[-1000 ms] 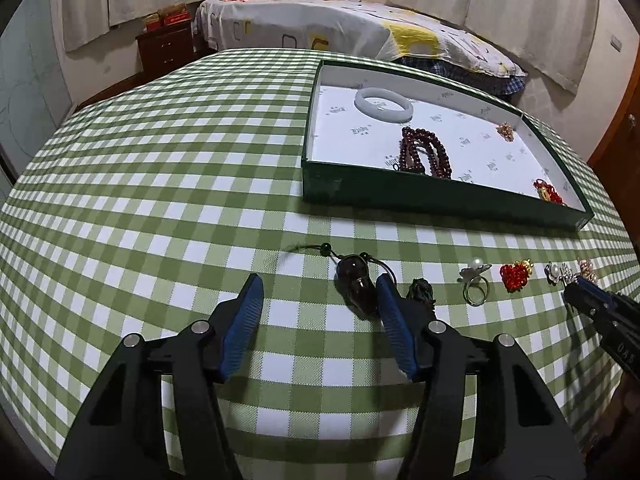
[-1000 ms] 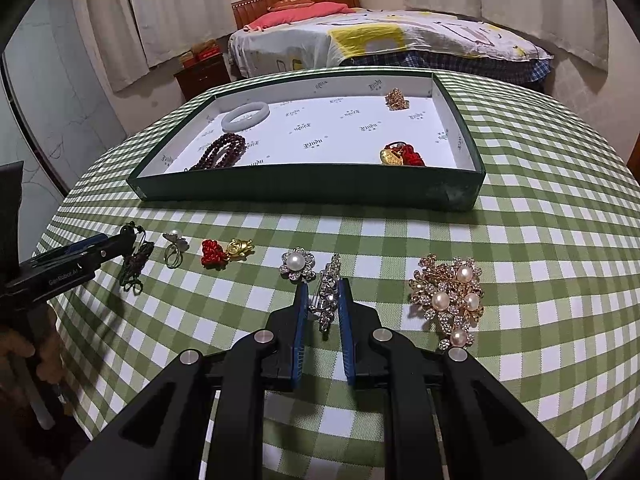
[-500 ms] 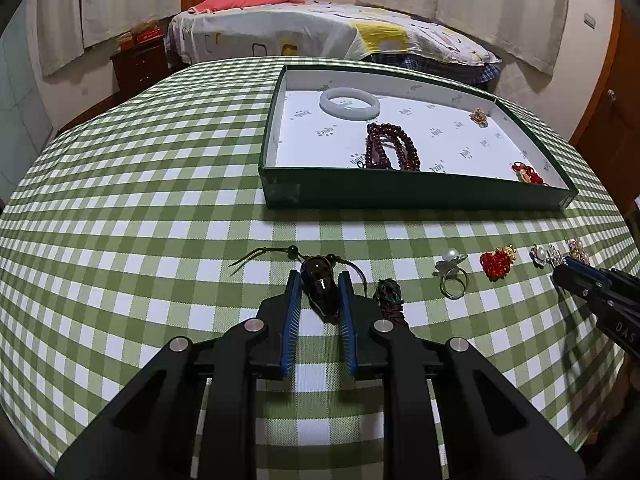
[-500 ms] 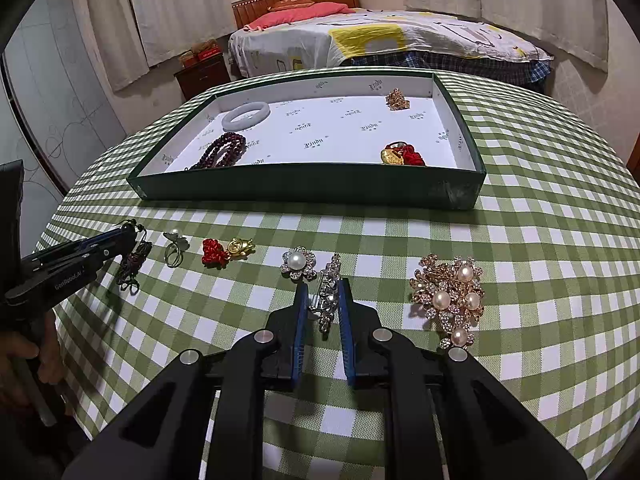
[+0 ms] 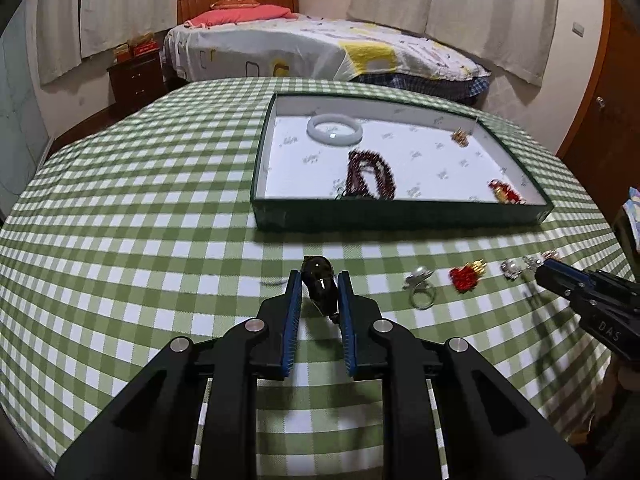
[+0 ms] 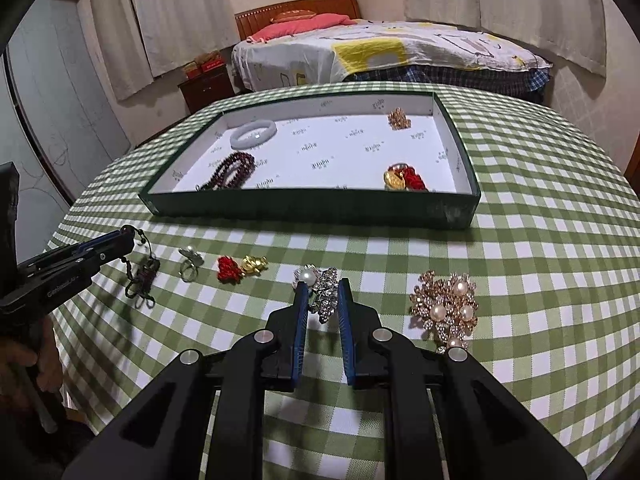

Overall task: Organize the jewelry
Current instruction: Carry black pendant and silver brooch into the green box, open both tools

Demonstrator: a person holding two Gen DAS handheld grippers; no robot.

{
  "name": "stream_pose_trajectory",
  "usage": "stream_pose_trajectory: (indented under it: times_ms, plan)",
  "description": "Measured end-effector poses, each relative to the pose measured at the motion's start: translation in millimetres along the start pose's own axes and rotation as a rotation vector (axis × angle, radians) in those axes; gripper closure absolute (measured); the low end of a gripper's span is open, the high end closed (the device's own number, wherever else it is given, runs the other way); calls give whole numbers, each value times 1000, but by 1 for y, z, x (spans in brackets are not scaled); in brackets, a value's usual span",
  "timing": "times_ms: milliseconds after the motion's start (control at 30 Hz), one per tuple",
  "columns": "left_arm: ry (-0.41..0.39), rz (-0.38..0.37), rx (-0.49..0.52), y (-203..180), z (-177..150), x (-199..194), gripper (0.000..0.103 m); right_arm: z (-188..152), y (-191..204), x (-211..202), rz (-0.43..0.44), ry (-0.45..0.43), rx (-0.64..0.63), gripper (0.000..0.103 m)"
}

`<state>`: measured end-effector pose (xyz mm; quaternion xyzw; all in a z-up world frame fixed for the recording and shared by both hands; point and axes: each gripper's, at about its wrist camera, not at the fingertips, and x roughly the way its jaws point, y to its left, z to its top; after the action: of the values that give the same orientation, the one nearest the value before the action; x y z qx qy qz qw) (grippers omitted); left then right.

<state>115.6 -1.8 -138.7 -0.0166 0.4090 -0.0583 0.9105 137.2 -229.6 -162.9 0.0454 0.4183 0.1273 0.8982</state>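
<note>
My left gripper (image 5: pixel 319 276) is shut on a dark glossy pendant (image 5: pixel 318 280), held a little above the checked cloth. In the right wrist view the left gripper (image 6: pixel 120 240) shows at the left, and the pendant's cord hangs down to a dark tassel (image 6: pixel 144 280) on the table. My right gripper (image 6: pixel 322 285) is shut on a rhinestone brooch (image 6: pixel 326 296) low on the cloth; the right gripper (image 5: pixel 552 270) also shows at the left view's right edge. The green tray (image 5: pixel 400 214) (image 6: pixel 308 208) lies beyond both.
On the cloth lie a pearl ring (image 6: pixel 188 264), a red and gold charm (image 6: pixel 240 268), a pearl flower brooch (image 6: pixel 306 276) and a large gold pearl brooch (image 6: pixel 446 308). The tray holds a white bangle (image 6: pixel 253 134), dark red beads (image 6: pixel 234 170), a gold brooch (image 6: pixel 399 118) and a red charm (image 6: pixel 404 176).
My left gripper went from wide open to shut on the dark pendant, then rose with it, drawing the cord off the cloth. The right gripper stayed where it was, still shut on the brooch.
</note>
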Motion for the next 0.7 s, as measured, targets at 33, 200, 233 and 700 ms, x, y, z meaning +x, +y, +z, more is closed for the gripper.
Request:
stream_pose_trajectory:
  times_ms: [33, 200, 233, 700]
  plan:
    - [-7, -4, 1, -2, 2, -3, 85, 2, 1, -3, 2, -7, -1, 87]
    - [-55, -29, 7, -9, 15, -19, 85, 10, 5, -12, 14, -35, -7, 87]
    - [-63, -34, 8, -11, 17, -21, 85, 12, 6, -14, 17, -42, -9, 87]
    - [-171, -108, 47, -39, 77, -25, 85, 68, 8, -27, 38, -165, -18, 87]
